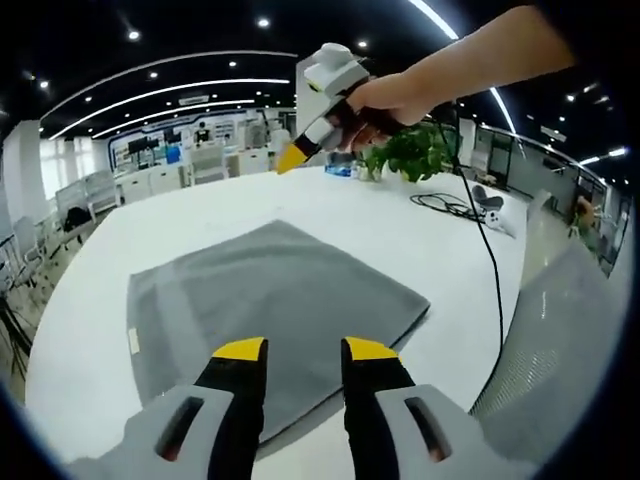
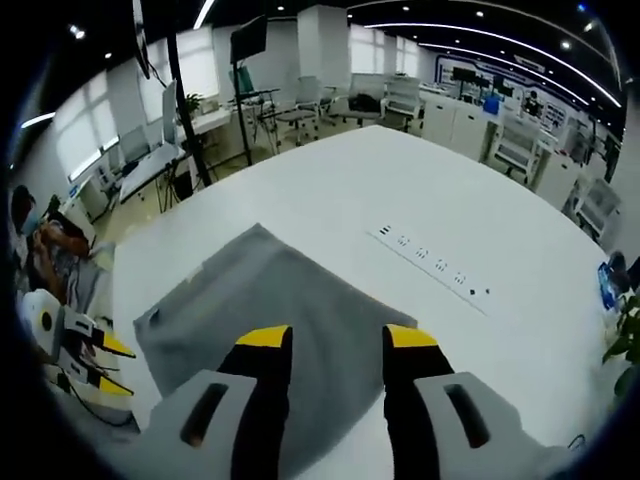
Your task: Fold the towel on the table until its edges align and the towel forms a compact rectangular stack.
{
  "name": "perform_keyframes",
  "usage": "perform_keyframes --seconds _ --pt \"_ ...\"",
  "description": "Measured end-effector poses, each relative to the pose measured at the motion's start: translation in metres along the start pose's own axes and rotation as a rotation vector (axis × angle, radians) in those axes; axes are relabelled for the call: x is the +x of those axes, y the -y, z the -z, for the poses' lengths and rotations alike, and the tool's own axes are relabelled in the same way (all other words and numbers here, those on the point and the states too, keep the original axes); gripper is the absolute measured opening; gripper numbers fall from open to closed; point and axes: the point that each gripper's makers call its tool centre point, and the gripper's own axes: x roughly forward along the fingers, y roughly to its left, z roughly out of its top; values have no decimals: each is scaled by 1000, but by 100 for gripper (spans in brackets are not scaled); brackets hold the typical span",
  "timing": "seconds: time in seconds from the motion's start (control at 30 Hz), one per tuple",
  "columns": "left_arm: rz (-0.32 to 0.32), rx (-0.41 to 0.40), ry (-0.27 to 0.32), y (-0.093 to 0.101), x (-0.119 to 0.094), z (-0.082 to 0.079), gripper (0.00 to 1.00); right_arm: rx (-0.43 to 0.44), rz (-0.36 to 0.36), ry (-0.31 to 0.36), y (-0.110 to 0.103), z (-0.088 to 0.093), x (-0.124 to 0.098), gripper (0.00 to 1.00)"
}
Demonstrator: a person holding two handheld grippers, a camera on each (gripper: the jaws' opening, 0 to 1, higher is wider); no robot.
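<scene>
Folding has either not begun or is between folds, judging by how the towel lies.

Left gripper view: the grey towel [image 1: 270, 300] lies flat on the white worktop [image 1: 330, 205], roughly square and turned corner-on, with a faint inner border and a small pale label at its left edge. It looks like one smooth sheet, though I cannot tell whether it is already doubled. The left gripper [image 1: 305, 350] hovers over the near edge of the towel, its yellow-tipped jaws parted with a clear gap, empty and not visibly touching the cloth. Across the worktop the right gripper [image 1: 300, 152] is held up in a person's hand [image 1: 390, 100], well above the surface and carrying nothing. A black cable [image 1: 470, 215] trails along the far right of the worktop, apart from the towel, and a potted plant [image 1: 410, 152] stands beyond it.

Right gripper view: the towel [image 2: 270, 295] is seen from the opposite side, one corner pointing away. The right gripper [image 2: 338, 340] hangs above it, jaws apart with nothing between them. The left gripper [image 2: 100, 365] shows at the lower left, off the towel's edge. A row of sockets [image 2: 430, 262] is set into the worktop [image 2: 400, 180] beside the towel.

The next move calls for each gripper to come down onto a corner on the same edge, close on the cloth, and carry that edge over to meet the opposite one.
</scene>
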Motion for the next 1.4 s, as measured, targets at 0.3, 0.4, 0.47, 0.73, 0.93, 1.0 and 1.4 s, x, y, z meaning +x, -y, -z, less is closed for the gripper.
perform_keyframes --seconds 0.3,0.4,0.47,0.73,0.93,1.0,1.4 --pt "68 90 -89 13 14 21 32 28 -5 -29 10 32 -11 36" --pt "85 128 -122 17 19 28 32 31 -2 -40 12 41 -13 36" --pt "105 197 -156 20 22 35 31 30 3 -40 14 45 -14 35" --pt "163 249 -206 30 37 45 29 53 -7 -59 16 74 -14 34" --pt "184 291 -247 30 44 57 27 79 -9 -78 19 95 -14 34" --pt "189 310 -257 29 46 61 26 88 -21 -85 20 100 -13 33" --pt "184 303 -280 24 53 62 18 150 -56 -101 -4 144 -6 28"
